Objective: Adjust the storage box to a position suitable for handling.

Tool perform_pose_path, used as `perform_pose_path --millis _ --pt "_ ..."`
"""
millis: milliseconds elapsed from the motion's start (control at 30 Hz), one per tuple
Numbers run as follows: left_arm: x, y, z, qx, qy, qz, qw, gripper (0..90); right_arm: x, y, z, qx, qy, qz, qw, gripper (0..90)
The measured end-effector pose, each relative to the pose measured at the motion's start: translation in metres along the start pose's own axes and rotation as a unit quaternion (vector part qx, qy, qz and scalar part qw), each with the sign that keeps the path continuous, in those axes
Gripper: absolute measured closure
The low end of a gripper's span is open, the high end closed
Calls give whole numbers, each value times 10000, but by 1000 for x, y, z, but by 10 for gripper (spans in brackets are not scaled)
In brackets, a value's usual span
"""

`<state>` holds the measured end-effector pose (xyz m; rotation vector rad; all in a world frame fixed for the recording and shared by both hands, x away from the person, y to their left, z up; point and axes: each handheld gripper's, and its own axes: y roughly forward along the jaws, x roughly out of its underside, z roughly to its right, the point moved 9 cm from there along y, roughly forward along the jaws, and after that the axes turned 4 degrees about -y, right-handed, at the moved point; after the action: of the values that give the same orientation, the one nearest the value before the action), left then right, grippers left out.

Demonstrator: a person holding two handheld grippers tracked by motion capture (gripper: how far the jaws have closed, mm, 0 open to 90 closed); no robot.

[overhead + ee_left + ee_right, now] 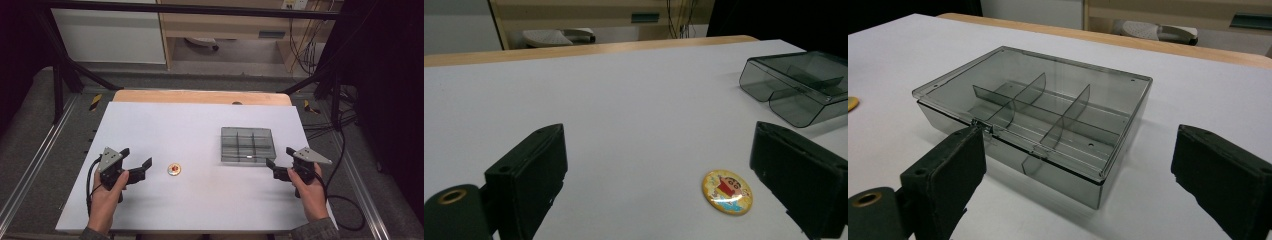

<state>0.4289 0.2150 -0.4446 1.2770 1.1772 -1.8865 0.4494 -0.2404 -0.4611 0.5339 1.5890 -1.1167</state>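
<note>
A round yellow badge (174, 170) with a cartoon figure lies flat on the white table (165, 125). My left gripper (136, 164) rests to its left, jaws open and empty; in the left gripper view the badge (727, 192) lies just ahead, close to the right-hand jaw. A smoky clear box (248, 145) with dividers and a closed lid sits right of centre. My right gripper (280, 162) stands open beside the box's near right corner. In the right gripper view the box (1038, 115) fills the space ahead of the empty jaws.
A wooden strip (200, 97) runs along the table's far edge. Black frame legs (60, 75) stand at the back corners, and cables (345, 200) trail off the right side. The same box (799, 85) appears at the far right in the left gripper view.
</note>
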Motion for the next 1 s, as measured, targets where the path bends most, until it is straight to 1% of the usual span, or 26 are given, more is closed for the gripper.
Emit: perform_pose_path --millis 100,133,167,200,367,433,467,500,533,633,667,700,833,867,900,933,1000 --pt "1 2 -1 -38 22 -41 10000 74 -1 0 3 66 70 -13 10000 69" --pt "1 3 -2 -112 73 -67 9999 72 -1 0 4 103 107 -28 9999 63" --pt "1 3 -2 -112 73 -67 9999 74 -1 0 4 103 107 -28 9999 63" --pt "2 3 -2 -103 81 -88 9999 74 -2 -1 7 216 153 -82 9996 55" --pt "4 4 -2 -127 87 -132 9998 74 -7 0 6 206 91 -112 9997 56" --pt "5 5 -3 -139 91 -150 9998 72 -17 2 14 331 69 -72 9994 70" --pt "6 5 -3 -150 76 -168 9997 72 -17 2 14 331 69 -72 9994 70" --pt "6 5 -4 -159 72 -188 9997 72 -20 4 18 411 68 -69 9991 76" --pt "7 5 -4 -159 70 -198 9997 72 -25 9 26 536 185 -123 9983 92" --pt "8 5 -5 -170 69 -207 9996 72 -29 14 34 630 184 -204 9976 125" --pt "8 5 -5 -166 85 -218 9996 72 -33 19 42 657 233 -237 9973 174" --pt "8 6 -4 -165 89 -231 9996 72 -35 21 46 660 287 -242 9971 200" --pt "8 7 -4 -169 99 -233 9995 72 -41 31 64 725 346 -221 9965 381" --pt "8 7 -4 -169 99 -233 9995 72 -41 31 64 725 346 -221 9965 381" --pt "8 7 -4 -175 107 -240 9995 72 -40 34 69 756 350 -233 9963 444" --pt "9 8 -4 -180 109 -257 9994 72 -38 40 76 812 365 -253 9957 549" --pt "9 8 -4 -177 108 -268 9994 72 -33 45 82 843 369 -314 9953 649"
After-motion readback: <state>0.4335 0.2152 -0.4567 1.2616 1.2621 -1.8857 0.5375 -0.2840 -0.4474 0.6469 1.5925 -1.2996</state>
